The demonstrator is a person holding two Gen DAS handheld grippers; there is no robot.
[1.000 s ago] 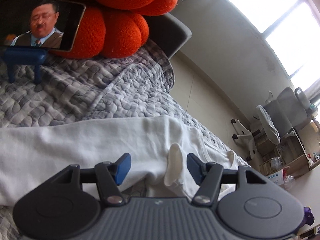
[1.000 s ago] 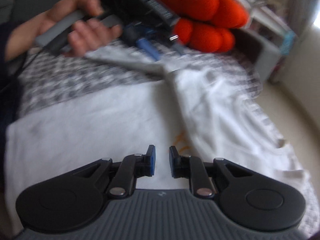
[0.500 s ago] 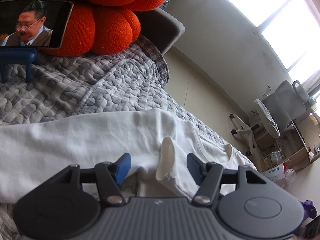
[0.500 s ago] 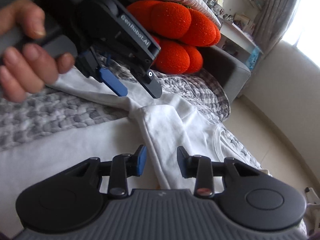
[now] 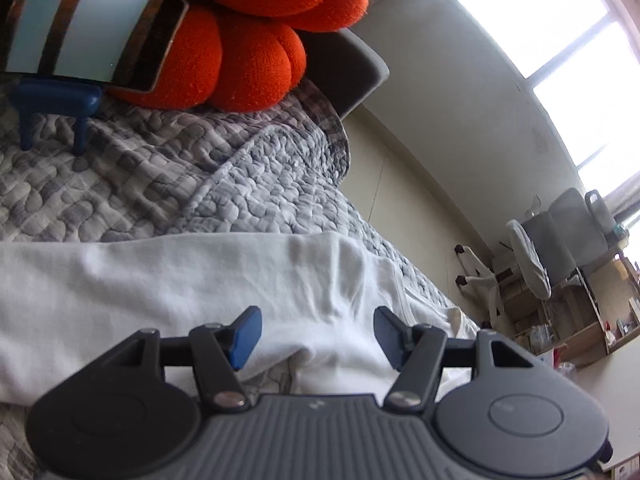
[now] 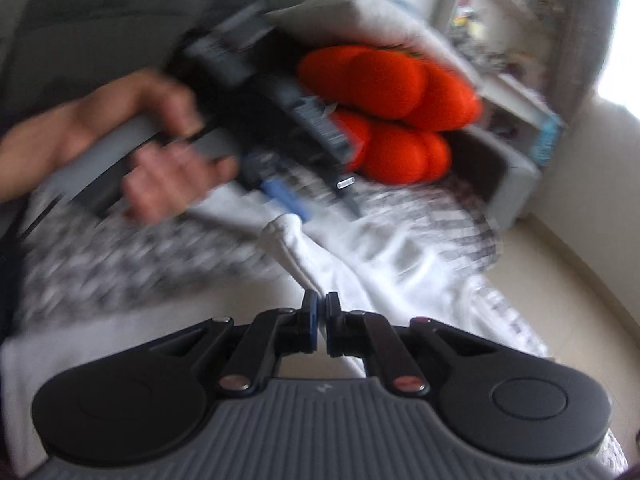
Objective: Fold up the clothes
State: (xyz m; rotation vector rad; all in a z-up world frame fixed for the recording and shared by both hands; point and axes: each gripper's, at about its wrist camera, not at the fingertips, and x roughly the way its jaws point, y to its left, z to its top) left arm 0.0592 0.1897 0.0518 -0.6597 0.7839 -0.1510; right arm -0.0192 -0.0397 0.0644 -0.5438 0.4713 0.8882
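A white shirt [image 5: 200,276] is lying spread across the grey quilted bed [image 5: 168,184], which is giving it a flat place to be folded on. The left claw [image 5: 318,334] is hanging low over a bunched ridge of the shirt with its jaws standing apart — cloth is showing between the blue pads [image 5: 244,336], but they are not pressing on it, so nothing is being gripped there. It looks as though it is waiting in place over the fold.

The right claw [image 6: 319,326] is sitting near a twisted strip of the shirt [image 6: 304,252], likely a sleeve. Its jaws have just been closing and are now together; the view is too blurred to say whether a thin edge of fabric is caught between them.

In the right view the person's hand [image 6: 160,168] is gripping the left claw's handle. An orange cushion [image 5: 256,60] and a phone on a blue stand [image 5: 92,36] are sitting well back at the head of the bed — clear of the folding area.
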